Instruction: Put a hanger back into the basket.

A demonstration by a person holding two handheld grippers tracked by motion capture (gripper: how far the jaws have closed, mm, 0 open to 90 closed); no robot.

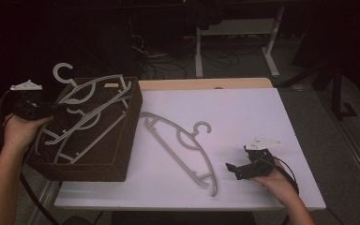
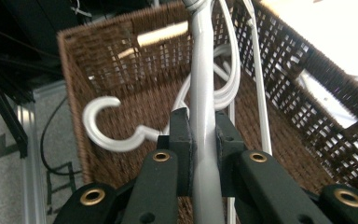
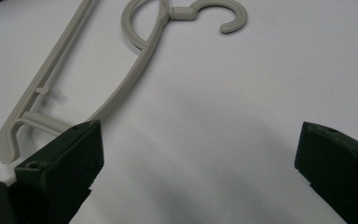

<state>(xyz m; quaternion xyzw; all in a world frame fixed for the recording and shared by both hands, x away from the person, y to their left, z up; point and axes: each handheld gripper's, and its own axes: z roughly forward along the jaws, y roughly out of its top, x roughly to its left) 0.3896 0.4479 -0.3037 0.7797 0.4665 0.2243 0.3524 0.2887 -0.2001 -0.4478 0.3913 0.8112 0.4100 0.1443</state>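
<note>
At the table's left end stands a brown wicker basket [image 1: 117, 140] with grey plastic hangers [image 1: 93, 101] lying across it. My left gripper [image 1: 58, 109] reaches over the basket's left rim and is shut on the bar of one grey hanger [image 2: 205, 93]; the pads [image 2: 182, 135] press it from both sides above the basket's inside [image 2: 135, 79]. Another grey hanger [image 1: 183, 143] lies flat on the white table. My right gripper [image 1: 232, 168] rests just right of this hanger's near end, jaws wide open with bare table between them [image 3: 198, 172]. The hanger's hook [image 3: 214, 16] lies beyond them.
The white table [image 1: 262, 117] ends in a wooden strip at the back. The basket overhangs the table's left front corner. Beyond the table, a white desk frame [image 1: 272, 42] and cables lie on the dark floor. A second hook [image 2: 105, 128] curls inside the basket.
</note>
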